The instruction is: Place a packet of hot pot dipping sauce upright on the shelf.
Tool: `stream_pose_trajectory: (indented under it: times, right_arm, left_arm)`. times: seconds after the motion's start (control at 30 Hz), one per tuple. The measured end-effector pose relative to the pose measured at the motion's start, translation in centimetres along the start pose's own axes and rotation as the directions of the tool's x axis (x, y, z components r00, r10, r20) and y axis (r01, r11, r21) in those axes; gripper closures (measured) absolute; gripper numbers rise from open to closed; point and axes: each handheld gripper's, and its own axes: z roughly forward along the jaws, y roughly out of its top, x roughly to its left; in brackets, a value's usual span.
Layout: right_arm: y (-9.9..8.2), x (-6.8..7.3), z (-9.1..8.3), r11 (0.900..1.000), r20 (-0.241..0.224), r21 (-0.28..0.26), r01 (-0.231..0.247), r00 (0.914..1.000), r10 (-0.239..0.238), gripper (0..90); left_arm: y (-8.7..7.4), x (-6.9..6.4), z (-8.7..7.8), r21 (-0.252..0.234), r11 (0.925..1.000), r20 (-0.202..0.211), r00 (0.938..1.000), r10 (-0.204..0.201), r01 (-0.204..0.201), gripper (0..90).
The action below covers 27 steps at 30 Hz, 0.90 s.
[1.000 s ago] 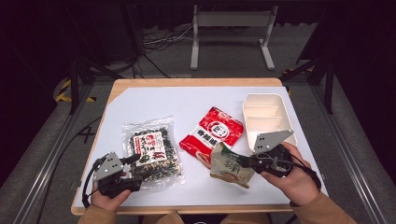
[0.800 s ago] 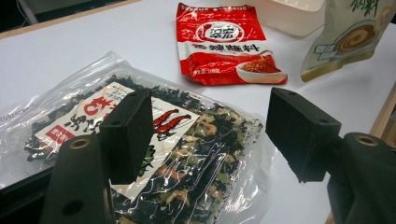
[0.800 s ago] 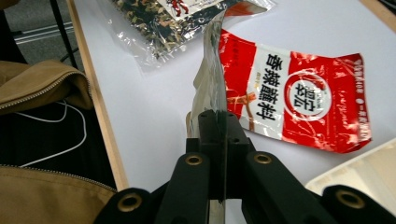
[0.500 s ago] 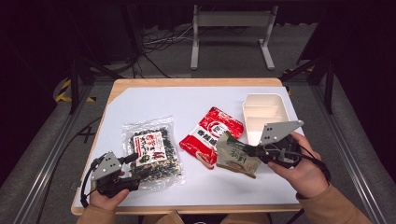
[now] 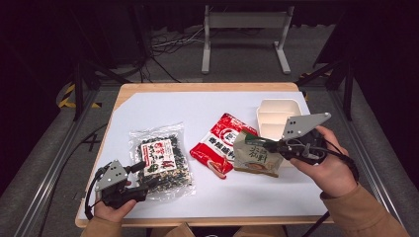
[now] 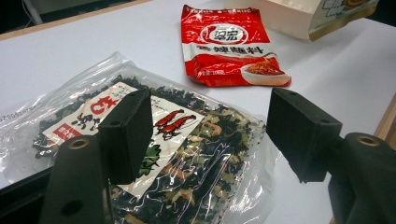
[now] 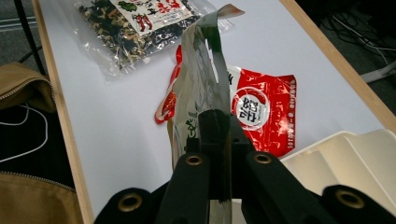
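Jaws of the right gripper [image 5: 269,146] are pinched flat on the edge of a beige-green sachet [image 5: 256,158], which hangs clear of the white table [image 5: 163,108], over the near end of the red seasoning packet [image 5: 222,143] and just beside the cream divided tray [image 5: 276,116]. At the table's near left corner the left gripper [image 5: 148,174] stands with its jaws wide apart and nothing gripped, poised over the clear bag of dried seaweed mix [image 5: 160,158], whose red-and-white label shows between them in the left gripper view.
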Motion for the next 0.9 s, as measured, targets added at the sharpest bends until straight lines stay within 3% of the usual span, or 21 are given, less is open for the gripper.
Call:
stream_pose_trajectory:
  times: [0.67, 0.9]
  right_arm:
    - [1.1, -2.9, -1.9, 0.9993, 0.069, -0.025, 0.028, 0.9973, -0.026, 89.0]
    - [1.3, -4.3, -2.1, 0.9986, 0.102, -0.009, 0.053, 0.9934, -0.051, 89.1]
  left_arm:
    - [-0.1, 0.4, -0.3, -0.003, 0.9999, -0.014, 0.9998, -0.014, 0.014, 30.8]
    - [-0.2, 0.6, -0.6, -0.006, 0.9998, -0.025, 0.9995, -0.018, 0.018, 30.0]
